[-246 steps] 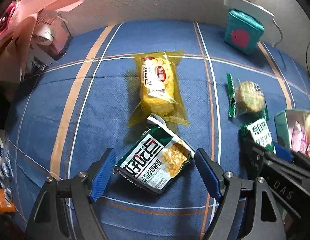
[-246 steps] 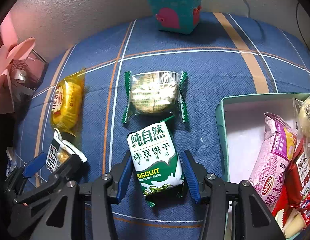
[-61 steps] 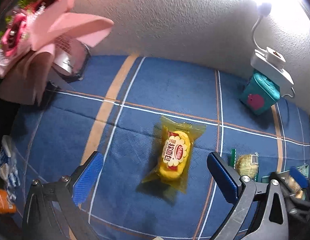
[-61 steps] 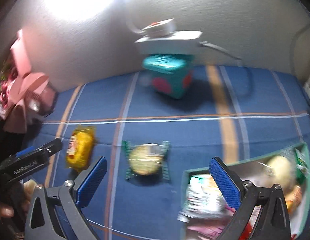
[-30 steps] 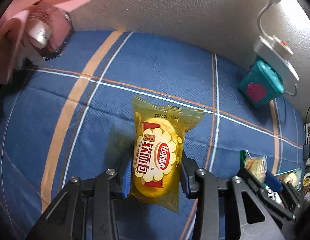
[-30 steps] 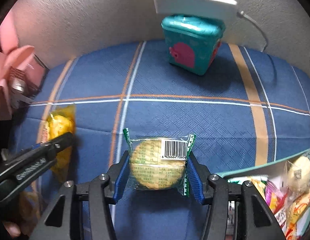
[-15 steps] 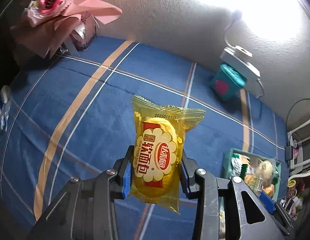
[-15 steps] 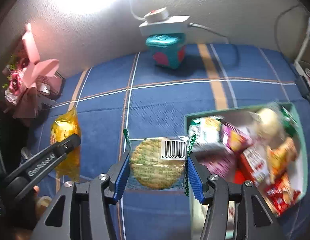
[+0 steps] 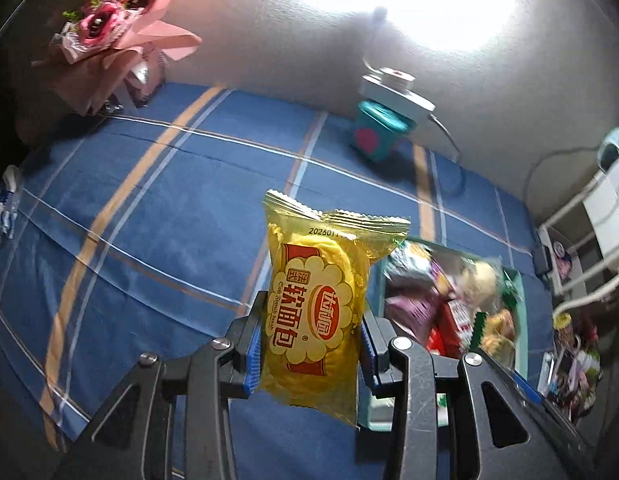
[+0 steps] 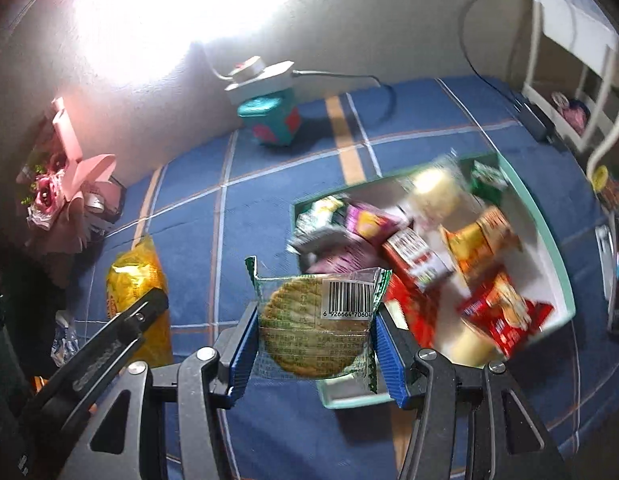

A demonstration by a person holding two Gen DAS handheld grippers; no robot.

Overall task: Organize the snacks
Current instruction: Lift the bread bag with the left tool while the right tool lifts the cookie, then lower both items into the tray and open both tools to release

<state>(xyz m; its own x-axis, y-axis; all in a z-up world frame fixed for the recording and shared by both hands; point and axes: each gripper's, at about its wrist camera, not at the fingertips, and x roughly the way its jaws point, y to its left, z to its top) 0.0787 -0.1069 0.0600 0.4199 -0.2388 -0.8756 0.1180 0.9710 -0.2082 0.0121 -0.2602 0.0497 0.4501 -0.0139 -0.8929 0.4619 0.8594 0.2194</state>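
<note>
- The left claw (image 9: 312, 354) is clenched on 1 yellow bread pack (image 9: 318, 308), gripped at its lower half and held upright in the air above the blue checked cloth (image 9: 157, 216).
- The right claw (image 10: 312, 342) is clenched on 1 green-edged biscuit pack (image 10: 315, 326), its pads pressing the 2 side seams; the pack hangs over the near-left corner of the box (image 10: 549, 248).
- 1 teal-rimmed box sits on the cloth to the right, already crowded with wrapped snacks; they are blurred, so I cannot give an exact count.
- No loose snack shows on the cloth in either view, so these 2 packs look like the last to go in.
- Other things: 1 small teal container (image 10: 271, 122) with a white device on top by the wall, and 1 pink bouquet (image 9: 109, 36) at the far left.
- Risk: both claws head for the same box, side by side. They could knock each other over it, since the left claw's arm already crosses the right view's lower left.
- Risk: the bread pack is soft and slick; a hard squeeze could crush it, and a loose one lets it slide out short of the box.
- Risk: the box is heaped, so a pack dropped on top may tumble over the rim onto the cloth.
</note>
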